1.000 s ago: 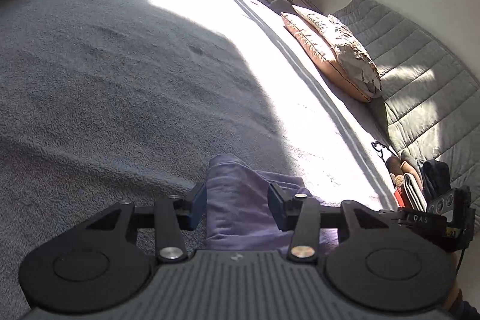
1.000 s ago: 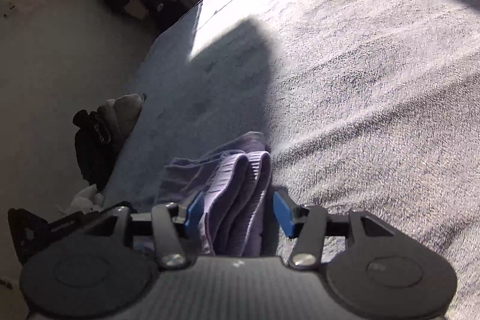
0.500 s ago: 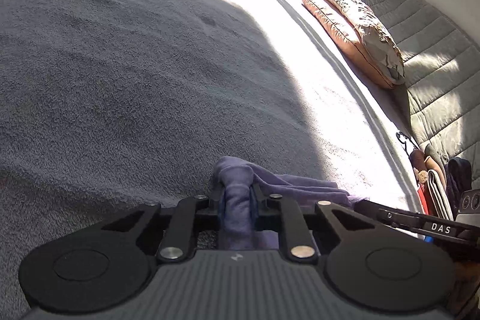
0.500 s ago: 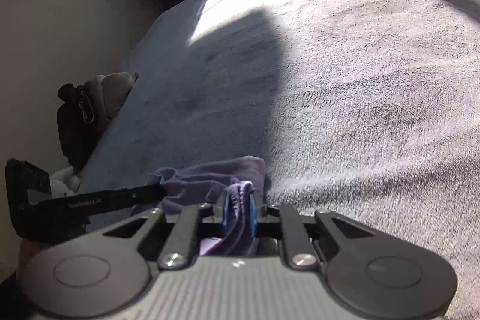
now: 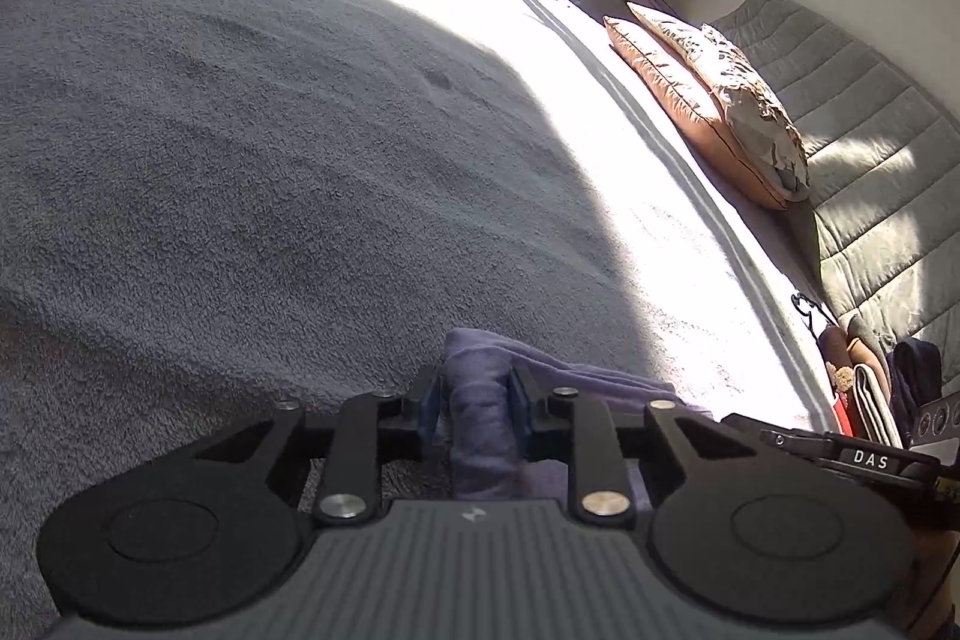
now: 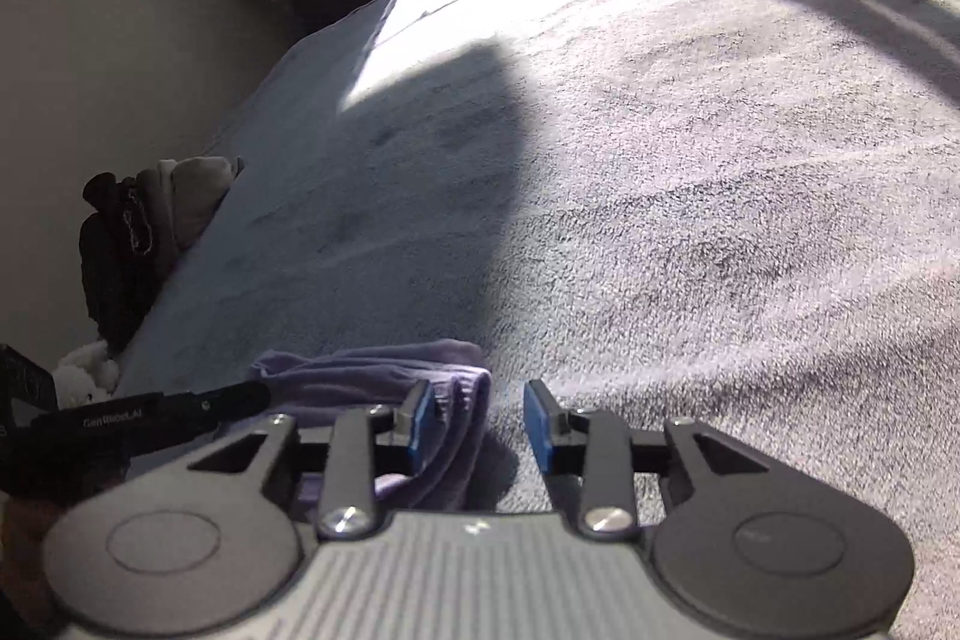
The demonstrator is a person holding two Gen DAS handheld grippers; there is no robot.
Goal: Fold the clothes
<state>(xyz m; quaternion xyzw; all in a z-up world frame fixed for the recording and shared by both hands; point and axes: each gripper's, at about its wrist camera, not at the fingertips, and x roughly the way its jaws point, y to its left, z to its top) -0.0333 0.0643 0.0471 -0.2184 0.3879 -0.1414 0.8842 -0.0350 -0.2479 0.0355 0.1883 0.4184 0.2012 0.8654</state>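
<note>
Purple garment (image 5: 480,418) bunched at the near edge of the grey bed (image 5: 240,160), pinched on one side, released on the other.

Nearest in the left wrist view: left gripper (image 5: 473,400) clamped tight on a bunched fold of the cloth, both pads pressed into it. In the right wrist view: right gripper (image 6: 478,415) parted wide, blue pads (image 6: 420,415) showing, the garment's ribbed edge (image 6: 462,400) lying against the left pad only, bare blanket under the right one, nothing gripped. Beyond, rest of the garment spread flat between the two tools, then plain grey blanket, half shadowed, half sunlit. At the far right edge, two pillows (image 5: 708,100) leaning on a quilted grey headboard (image 5: 870,148). Off the left edge, dark clothes heaped (image 6: 138,232) on the floor.
</note>
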